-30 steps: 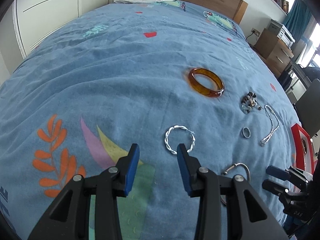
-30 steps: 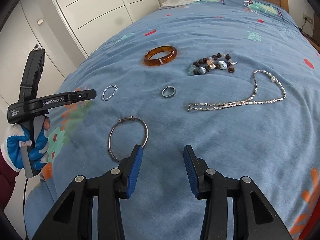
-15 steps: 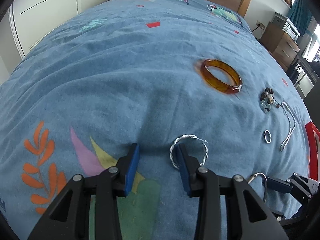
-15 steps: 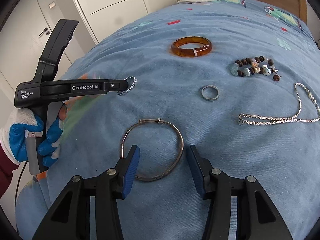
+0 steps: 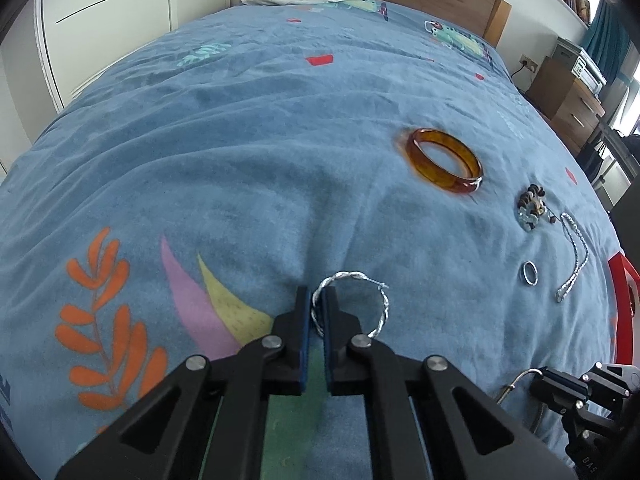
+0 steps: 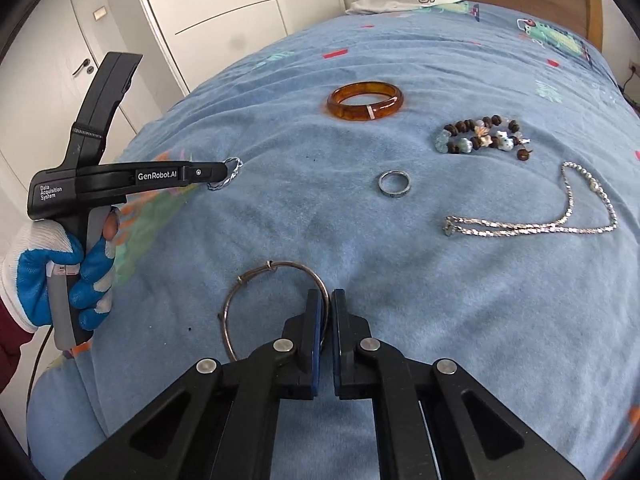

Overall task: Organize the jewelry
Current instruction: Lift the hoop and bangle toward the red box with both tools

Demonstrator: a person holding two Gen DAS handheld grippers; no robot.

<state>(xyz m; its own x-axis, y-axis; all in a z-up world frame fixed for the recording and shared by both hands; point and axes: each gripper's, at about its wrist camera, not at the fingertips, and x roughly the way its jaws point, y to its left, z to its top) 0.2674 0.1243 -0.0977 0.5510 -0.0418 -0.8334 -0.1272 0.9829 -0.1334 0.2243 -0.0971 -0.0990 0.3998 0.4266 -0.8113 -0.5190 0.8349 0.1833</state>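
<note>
Left gripper point(image 5: 317, 308): jaws just closed, pinching left arc of twisted silver wire hoop point(image 5: 352, 304), lower centre, flat on blue blanket point(image 5: 240, 160). Right gripper point(image 6: 325, 312): just closed on right arc of thin dark metal bangle point(image 6: 256, 292), loop extending left of claw.

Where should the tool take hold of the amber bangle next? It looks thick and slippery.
The amber bangle lies flat on the blanket, so come from above and pinch across one wall of the band, one finger inside the hole, one outside. The near side is probably easiest; nothing crowds it.
</note>
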